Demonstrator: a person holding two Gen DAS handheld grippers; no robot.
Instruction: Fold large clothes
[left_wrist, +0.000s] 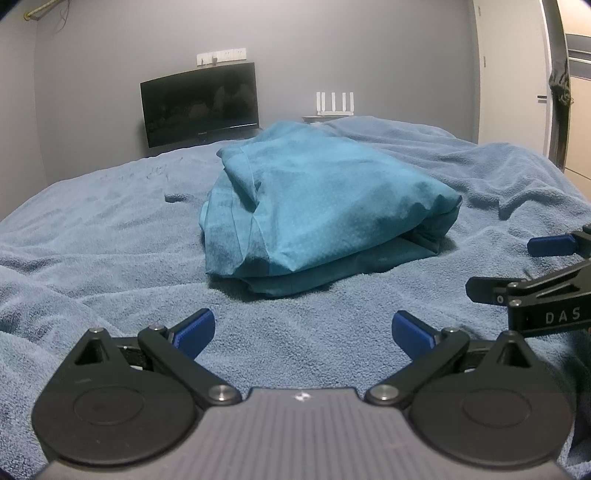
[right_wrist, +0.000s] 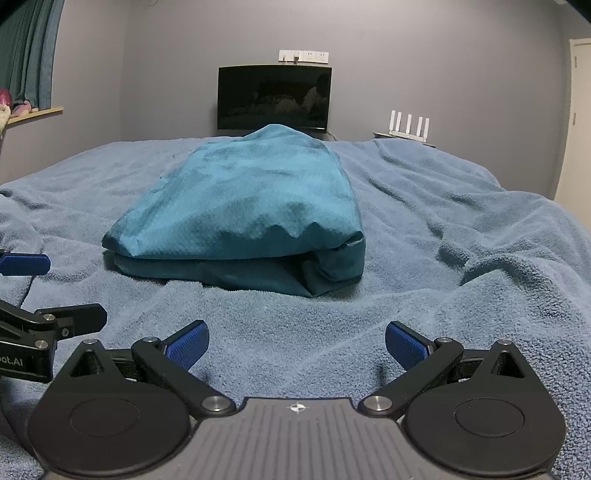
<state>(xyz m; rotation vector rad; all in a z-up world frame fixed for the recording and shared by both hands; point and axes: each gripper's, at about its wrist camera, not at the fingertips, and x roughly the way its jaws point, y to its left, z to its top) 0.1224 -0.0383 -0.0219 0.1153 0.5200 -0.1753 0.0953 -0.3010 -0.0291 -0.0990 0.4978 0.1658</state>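
Observation:
A teal garment (left_wrist: 317, 199) lies folded into a thick bundle on the blue towelling bed cover (left_wrist: 110, 221). In the right wrist view the same teal bundle (right_wrist: 240, 206) sits straight ahead, its folded edge facing me. My left gripper (left_wrist: 303, 332) rests low over the cover, short of the bundle, open with nothing between its blue pads. My right gripper (right_wrist: 297, 343) is also open and empty, just short of the bundle. Each gripper shows at the edge of the other's view: the right one (left_wrist: 546, 273) and the left one (right_wrist: 33, 291).
A dark monitor (right_wrist: 273, 98) leans against the grey wall beyond the bed. A white router (right_wrist: 408, 127) stands to its right. A door (left_wrist: 513, 70) is at the far right, a curtain (right_wrist: 26, 51) and a shelf at the far left. The bed cover (right_wrist: 461, 221) is rumpled on the right.

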